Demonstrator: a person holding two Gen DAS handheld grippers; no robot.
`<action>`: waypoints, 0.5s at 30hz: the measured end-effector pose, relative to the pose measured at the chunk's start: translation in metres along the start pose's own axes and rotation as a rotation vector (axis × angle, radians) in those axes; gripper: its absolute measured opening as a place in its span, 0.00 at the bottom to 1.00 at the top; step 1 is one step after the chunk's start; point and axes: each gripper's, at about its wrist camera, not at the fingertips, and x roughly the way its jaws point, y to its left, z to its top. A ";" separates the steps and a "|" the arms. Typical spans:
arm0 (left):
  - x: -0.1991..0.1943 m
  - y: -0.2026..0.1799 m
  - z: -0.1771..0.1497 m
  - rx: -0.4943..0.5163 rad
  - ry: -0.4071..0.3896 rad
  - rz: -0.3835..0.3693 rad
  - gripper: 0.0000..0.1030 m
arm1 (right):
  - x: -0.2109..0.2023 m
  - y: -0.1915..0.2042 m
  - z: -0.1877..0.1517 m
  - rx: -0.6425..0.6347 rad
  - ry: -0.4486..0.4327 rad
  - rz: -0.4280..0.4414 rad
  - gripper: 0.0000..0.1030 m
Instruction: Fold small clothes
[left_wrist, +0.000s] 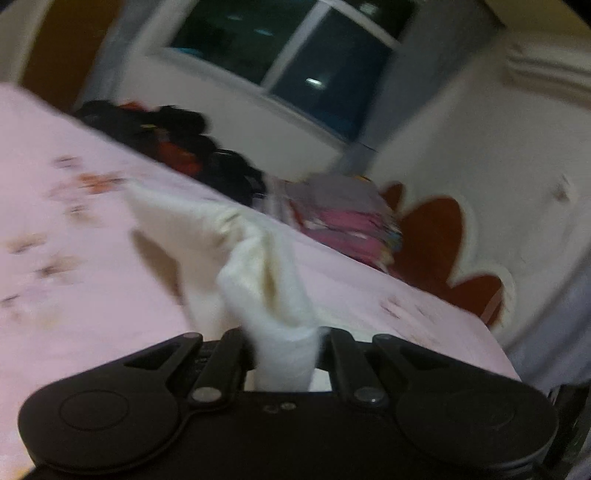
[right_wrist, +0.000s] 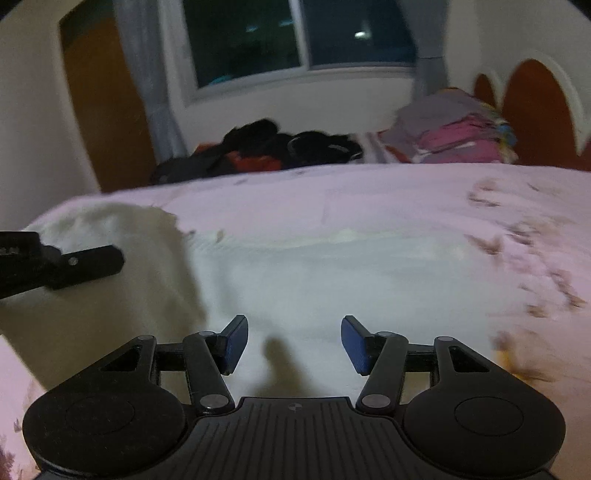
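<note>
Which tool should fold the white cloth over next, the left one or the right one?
Probably the left tool: it is already shut on the white cloth, lifting one edge. The right tool is open, holding nothing, above the flat part.

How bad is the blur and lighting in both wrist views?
Left wrist: heavy motion blur on the sheet print and the cloth that the left gripper pinches; frame tilted, window dark. Right wrist: sharper near the open right gripper, blue pads crisp, one shadow on the cloth below; sheet print at right smeared, fisheye bends the bed edge.
</note>
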 end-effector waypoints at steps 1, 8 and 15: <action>0.005 -0.014 -0.004 0.036 0.012 -0.023 0.07 | -0.007 -0.010 0.001 0.022 -0.006 -0.004 0.54; 0.044 -0.085 -0.066 0.248 0.179 -0.125 0.07 | -0.056 -0.085 -0.004 0.158 -0.030 -0.080 0.54; 0.056 -0.102 -0.109 0.331 0.287 -0.093 0.29 | -0.081 -0.116 -0.011 0.267 -0.025 0.002 0.54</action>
